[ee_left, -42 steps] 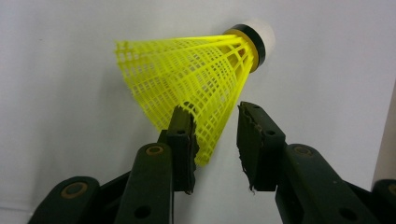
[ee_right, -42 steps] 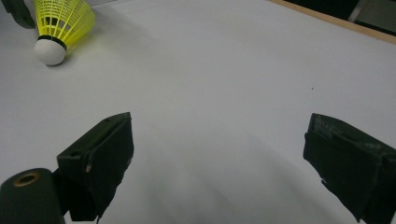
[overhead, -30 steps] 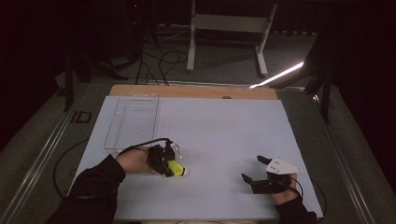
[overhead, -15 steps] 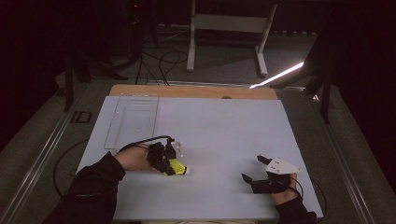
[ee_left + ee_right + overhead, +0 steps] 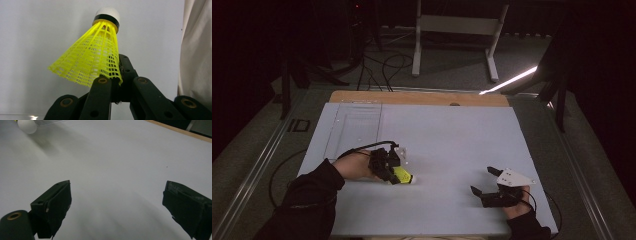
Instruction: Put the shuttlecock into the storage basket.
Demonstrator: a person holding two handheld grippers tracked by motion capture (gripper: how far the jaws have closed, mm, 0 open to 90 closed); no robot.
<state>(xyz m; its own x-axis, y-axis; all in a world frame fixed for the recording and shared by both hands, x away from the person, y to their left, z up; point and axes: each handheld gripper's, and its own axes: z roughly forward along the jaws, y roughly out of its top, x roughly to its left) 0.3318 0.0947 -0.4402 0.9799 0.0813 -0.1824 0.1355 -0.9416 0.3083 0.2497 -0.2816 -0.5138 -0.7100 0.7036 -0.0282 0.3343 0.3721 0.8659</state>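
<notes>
High view: white matte table (image 5: pixel 447 130), rectangular, with a bare wooden strip along its 12 o'clock edge. Item 1, shuttlecock (image 5: pixel 402 176): yellow plastic mesh skirt, conical, open lattice; black band under a rounded white cork head. It sits at about 8 o'clock from the table's middle, head pointing toward 4 o'clock, clamped at the skirt's edge by the left gripper (image 5: pixel 391 170), black, hard plastic, with a cable looping back over the sleeve. Left gripper view: the shuttlecock (image 5: pixel 97 55) rises from the closed jaws with its head at 12 o'clock, the lattice pinched between them and the table surface pale behind it. Item 2, clear flat tray (image 5: pixel 354 131): thin transparent plastic, rectangular, lying at 10 o'clock on the table, nothing seen in it. Item 3, right gripper (image 5: pixel 486 182): black, topped by a grey 3-cornered plate, resting at 4 o'clock, well apart from the shuttlecock. Right gripper view: its 2 padded jaws stand wide apart over bare table, nothing between them. Against the frame 1 second before, the left gripper and shuttlecock sit slightly higher; the right gripper is unchanged.
</notes>
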